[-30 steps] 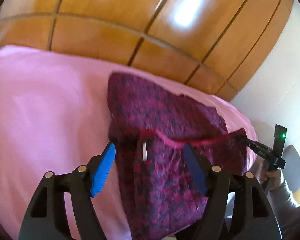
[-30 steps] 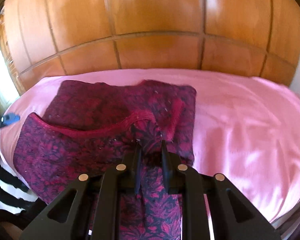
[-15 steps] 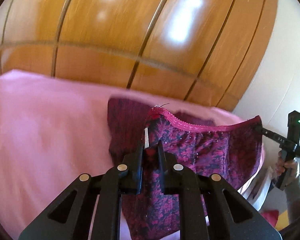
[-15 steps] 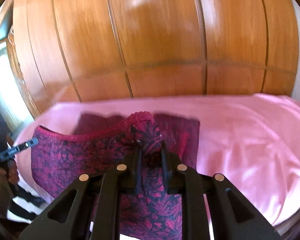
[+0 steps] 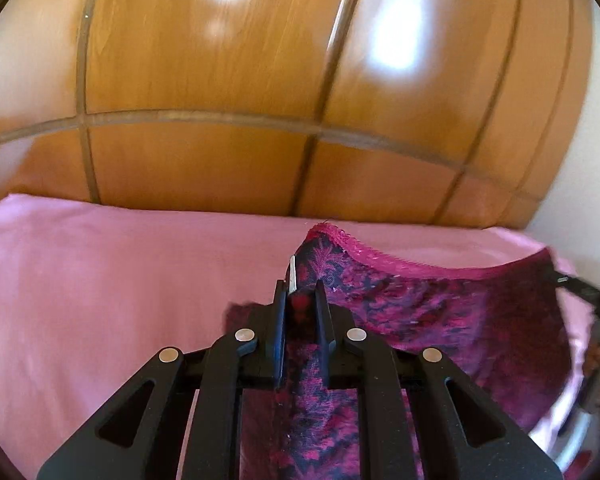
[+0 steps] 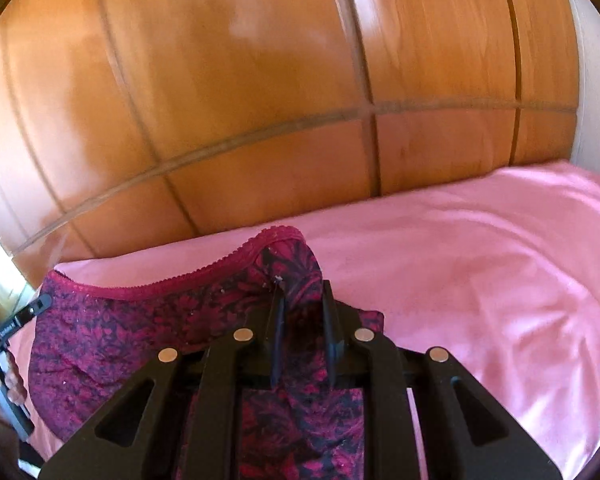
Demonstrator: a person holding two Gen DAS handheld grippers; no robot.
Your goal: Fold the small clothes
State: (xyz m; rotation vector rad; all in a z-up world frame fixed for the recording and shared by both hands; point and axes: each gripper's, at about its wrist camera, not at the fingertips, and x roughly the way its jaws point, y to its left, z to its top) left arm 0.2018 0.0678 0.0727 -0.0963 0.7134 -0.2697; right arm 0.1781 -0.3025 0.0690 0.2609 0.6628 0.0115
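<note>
Garment (image 5: 440,312) lifted off bed (image 5: 100,280), waistband stretched between left gripper (image 5: 301,292) and right gripper (image 6: 302,300), both jaws clenched on corners. Step: mid-fold carry. Next: lay top edge flat, evenly.

Each gripper is matte black plastic. The left gripper (image 5: 301,294) has two thin, flat, dark fingers (image 5: 279,320) set parallel, backed by angular link arms with long triangular cut-outs. Four round silver pivot pins (image 5: 245,335) sit in a shallow arc across the links. The right gripper (image 6: 302,300) has the same build, its pins (image 6: 243,335) looking coppery. At the far left of the right wrist view, a black finger bears small white lettering, too small to read.
</note>
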